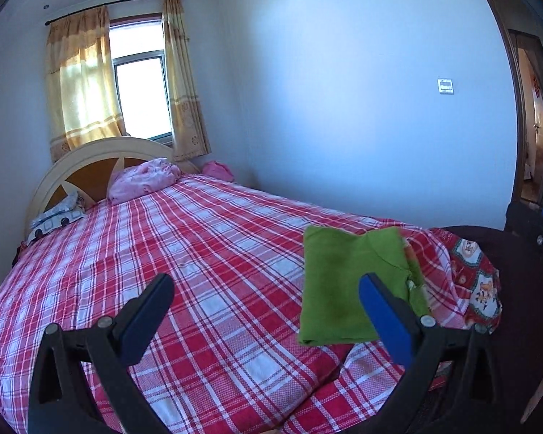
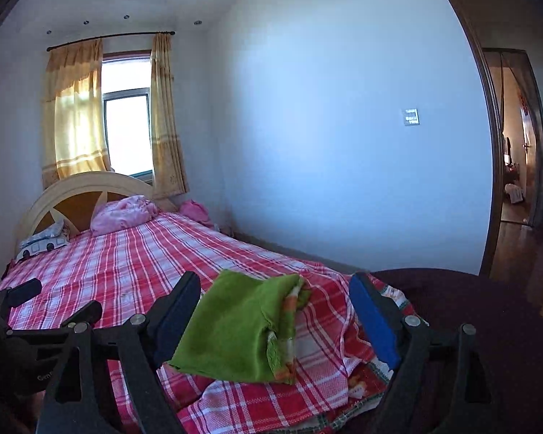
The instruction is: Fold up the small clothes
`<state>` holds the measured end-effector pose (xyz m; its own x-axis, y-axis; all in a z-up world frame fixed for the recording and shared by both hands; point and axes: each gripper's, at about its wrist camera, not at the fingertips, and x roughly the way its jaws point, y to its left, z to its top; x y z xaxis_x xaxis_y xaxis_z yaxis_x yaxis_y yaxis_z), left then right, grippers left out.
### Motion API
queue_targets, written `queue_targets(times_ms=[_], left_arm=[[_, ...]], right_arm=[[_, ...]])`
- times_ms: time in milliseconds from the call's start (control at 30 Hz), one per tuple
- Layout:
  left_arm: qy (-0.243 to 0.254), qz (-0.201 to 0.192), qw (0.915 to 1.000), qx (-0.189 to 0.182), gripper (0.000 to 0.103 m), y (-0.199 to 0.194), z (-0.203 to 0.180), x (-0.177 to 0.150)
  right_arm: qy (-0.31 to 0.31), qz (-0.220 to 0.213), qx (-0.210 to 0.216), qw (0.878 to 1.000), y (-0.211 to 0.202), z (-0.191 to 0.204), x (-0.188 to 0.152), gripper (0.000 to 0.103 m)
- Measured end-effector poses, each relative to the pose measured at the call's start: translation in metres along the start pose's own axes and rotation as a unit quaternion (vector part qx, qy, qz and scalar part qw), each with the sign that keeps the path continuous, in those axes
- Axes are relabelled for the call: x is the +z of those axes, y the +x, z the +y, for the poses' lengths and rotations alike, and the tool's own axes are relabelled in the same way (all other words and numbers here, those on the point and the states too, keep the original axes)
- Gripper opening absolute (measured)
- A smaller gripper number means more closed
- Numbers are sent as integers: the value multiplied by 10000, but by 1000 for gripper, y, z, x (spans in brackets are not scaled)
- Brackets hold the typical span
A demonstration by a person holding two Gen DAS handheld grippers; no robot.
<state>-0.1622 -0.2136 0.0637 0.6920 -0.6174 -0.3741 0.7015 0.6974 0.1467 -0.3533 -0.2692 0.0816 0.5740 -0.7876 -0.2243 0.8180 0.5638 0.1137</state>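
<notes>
A small green garment [image 1: 347,285] lies folded into a rough rectangle on the red and white checked bed sheet [image 1: 199,253], near the bed's near right corner. An orange and white patterned edge shows along its right side [image 2: 286,332]. My left gripper [image 1: 268,307] is open and empty, held above the sheet with the garment at its right finger. My right gripper [image 2: 275,307] is open and empty, with the garment [image 2: 235,329] lying between its two fingers, below them. The left gripper also shows at the left edge of the right wrist view [image 2: 54,307].
A pink pillow [image 1: 141,181] and a patterned pillow [image 1: 58,217] lie by the cream headboard [image 1: 101,152]. A patterned red quilt [image 1: 478,282] hangs at the bed's right corner. A white wall runs along the bed's right side, with an open doorway [image 2: 514,144] beyond.
</notes>
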Motion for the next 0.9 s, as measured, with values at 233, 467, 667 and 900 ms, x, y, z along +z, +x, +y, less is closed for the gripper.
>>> queue_targets(times_ms=[233,467,667,900], left_arm=[[-120,-54,9999,-14,103,-6,5,4],[-67,-123,9999,-30,103,-12,4,5],[-33,-142,9999,-79,103,-14,2,6],[-39,-130,9999,-102,103,-15,3,6]], right_arm=[[-76,-63,68,9999,-4,4,3,86],[-10,-64,59,10000,-2,0,4,86],[-17,-30,70,10000,1,0,2,86],[-26,-18,61,10000,2,0,1,86]])
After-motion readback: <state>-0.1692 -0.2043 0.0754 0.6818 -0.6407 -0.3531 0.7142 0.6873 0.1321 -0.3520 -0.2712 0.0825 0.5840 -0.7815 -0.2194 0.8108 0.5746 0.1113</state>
